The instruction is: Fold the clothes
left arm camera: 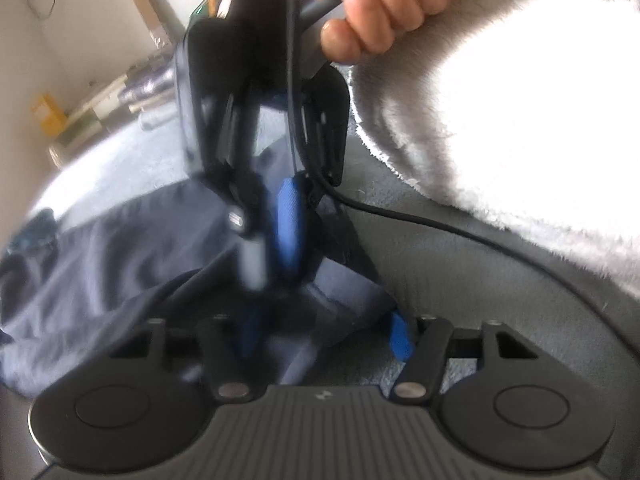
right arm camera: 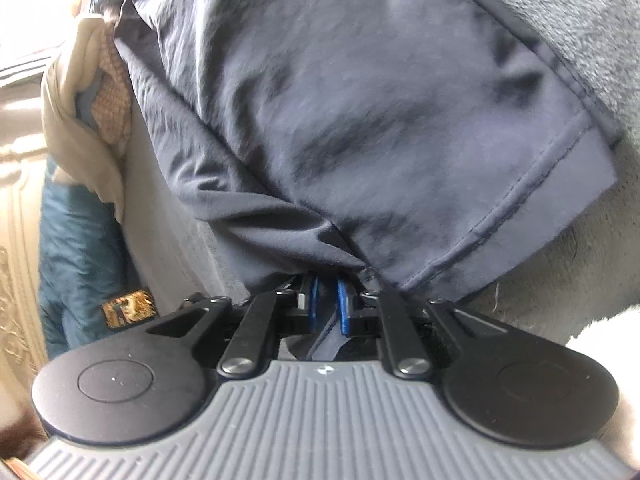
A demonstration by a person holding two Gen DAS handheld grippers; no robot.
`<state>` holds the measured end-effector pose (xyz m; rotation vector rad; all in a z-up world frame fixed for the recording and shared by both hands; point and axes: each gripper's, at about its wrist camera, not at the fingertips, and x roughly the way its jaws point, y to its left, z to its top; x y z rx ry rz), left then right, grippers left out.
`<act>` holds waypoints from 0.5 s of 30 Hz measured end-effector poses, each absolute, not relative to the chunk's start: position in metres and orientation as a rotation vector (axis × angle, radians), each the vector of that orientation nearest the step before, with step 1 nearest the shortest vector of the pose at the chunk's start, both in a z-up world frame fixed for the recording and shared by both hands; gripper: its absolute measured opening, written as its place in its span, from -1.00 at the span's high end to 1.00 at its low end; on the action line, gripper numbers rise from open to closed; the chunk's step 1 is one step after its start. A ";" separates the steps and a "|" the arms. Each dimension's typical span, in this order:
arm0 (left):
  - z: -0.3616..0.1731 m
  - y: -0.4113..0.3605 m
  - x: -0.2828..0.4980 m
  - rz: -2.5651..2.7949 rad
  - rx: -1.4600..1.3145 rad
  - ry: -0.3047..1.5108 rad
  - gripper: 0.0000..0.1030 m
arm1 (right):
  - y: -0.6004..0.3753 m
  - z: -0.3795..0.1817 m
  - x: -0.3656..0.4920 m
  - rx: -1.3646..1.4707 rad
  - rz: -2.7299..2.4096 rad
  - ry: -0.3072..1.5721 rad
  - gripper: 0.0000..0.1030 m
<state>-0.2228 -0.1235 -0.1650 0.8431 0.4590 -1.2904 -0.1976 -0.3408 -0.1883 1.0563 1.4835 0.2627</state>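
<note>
A: Where is the garment?

B: The navy garment (right arm camera: pixel 360 120) lies spread on the grey fleece blanket (right arm camera: pixel 592 32), and its hemmed edge, with a line of stitching, runs along the side nearest that blanket's bare part. One gathered fold of it leads straight down into the right claw (right arm camera: pixel 326 306).

A: Is the right claw holding it?

B: Its blue fingers (right arm camera: pixel 342 308) stand narrow with the navy cloth between them. Whether the pads press on the cloth I cannot tell; a thin gap shows beside the fabric.

A: And the left claw?

B: In the left wrist view the left claw (left arm camera: pixel 324 334) stands fairly wide, one blue finger (left arm camera: pixel 400 334) on each side of a pale-blue strip of the same garment (left arm camera: pixel 120 264). The fingers do not pinch it.

A: What sits beyond the garment there?

B: The other handheld unit rises just above the garment, blurred, with a person's hand (left arm camera: pixel 380 8) wrapped round its handle. A black cable (left arm camera: pixel 440 224) runs from it across the blanket. A white fluffy throw (left arm camera: pixel 520 100) lies to the right of the garment. On the far side of the garment, in the right wrist view, there is a beige cloth (right arm camera: pixel 76 120) and a teal quilted cloth (right arm camera: pixel 80 248).
</note>
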 end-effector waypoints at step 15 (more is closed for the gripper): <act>-0.159 -0.119 -0.188 -1.321 0.609 0.627 0.12 | -0.435 -0.128 -0.197 0.863 0.048 1.251 -0.15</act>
